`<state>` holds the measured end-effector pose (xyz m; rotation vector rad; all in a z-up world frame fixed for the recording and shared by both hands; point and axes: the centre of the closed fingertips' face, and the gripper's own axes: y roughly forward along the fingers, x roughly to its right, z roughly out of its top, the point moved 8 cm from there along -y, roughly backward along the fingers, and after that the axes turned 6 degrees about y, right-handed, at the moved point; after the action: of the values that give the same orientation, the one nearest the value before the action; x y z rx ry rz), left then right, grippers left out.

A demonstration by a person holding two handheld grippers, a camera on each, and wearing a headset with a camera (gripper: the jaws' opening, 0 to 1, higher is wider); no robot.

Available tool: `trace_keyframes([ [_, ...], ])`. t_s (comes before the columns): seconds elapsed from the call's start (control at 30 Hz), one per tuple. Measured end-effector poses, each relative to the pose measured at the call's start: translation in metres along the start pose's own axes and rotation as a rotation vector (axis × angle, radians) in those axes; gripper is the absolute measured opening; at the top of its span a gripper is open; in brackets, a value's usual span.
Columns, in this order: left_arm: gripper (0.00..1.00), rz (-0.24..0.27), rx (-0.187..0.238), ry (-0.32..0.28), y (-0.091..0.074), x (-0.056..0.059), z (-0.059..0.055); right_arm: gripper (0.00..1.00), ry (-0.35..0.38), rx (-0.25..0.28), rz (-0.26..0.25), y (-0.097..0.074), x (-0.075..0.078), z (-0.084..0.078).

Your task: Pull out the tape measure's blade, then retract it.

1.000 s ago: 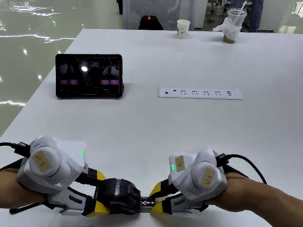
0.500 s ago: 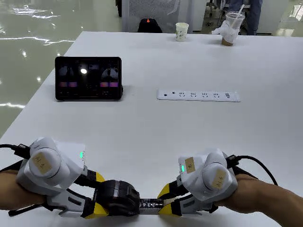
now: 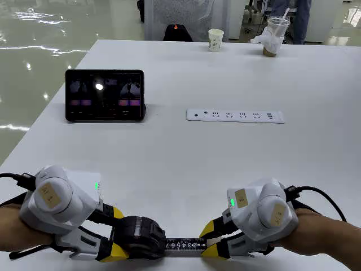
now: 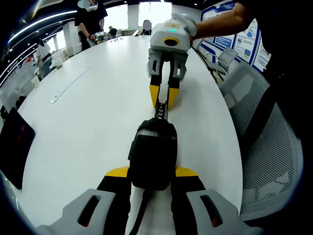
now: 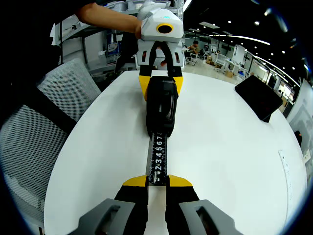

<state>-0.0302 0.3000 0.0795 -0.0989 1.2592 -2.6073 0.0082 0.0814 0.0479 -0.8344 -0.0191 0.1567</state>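
White worktop (image 3: pixel 237 164) with dark tablet (image 3: pixel 104 95) propped up at left, white power strip (image 3: pixel 234 116) flat, well apart to its right, paper cup (image 3: pixel 215 39) and lidded plastic cup with straw (image 3: pixel 274 35) near far edge, grey mesh chair (image 5: pixel 29 122) alongside.

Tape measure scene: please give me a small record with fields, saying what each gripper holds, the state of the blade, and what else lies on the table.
tape measure case: black, low over the white table
left gripper: shut on the case, one jaw on each side
blade: partly out, a short stretch with printed numbers
right gripper: shut on the blade's free end, facing the left gripper
far side of table: tablet, power strip, paper cup, plastic cup with straw
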Motion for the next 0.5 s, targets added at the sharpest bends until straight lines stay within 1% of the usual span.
trace_keyframes([
  [0.5,0.25,0.002,-0.001,-0.005,0.001,0.000,0.000,0.09,0.020,-0.014,-0.010,-0.020,-0.001,-0.021],
])
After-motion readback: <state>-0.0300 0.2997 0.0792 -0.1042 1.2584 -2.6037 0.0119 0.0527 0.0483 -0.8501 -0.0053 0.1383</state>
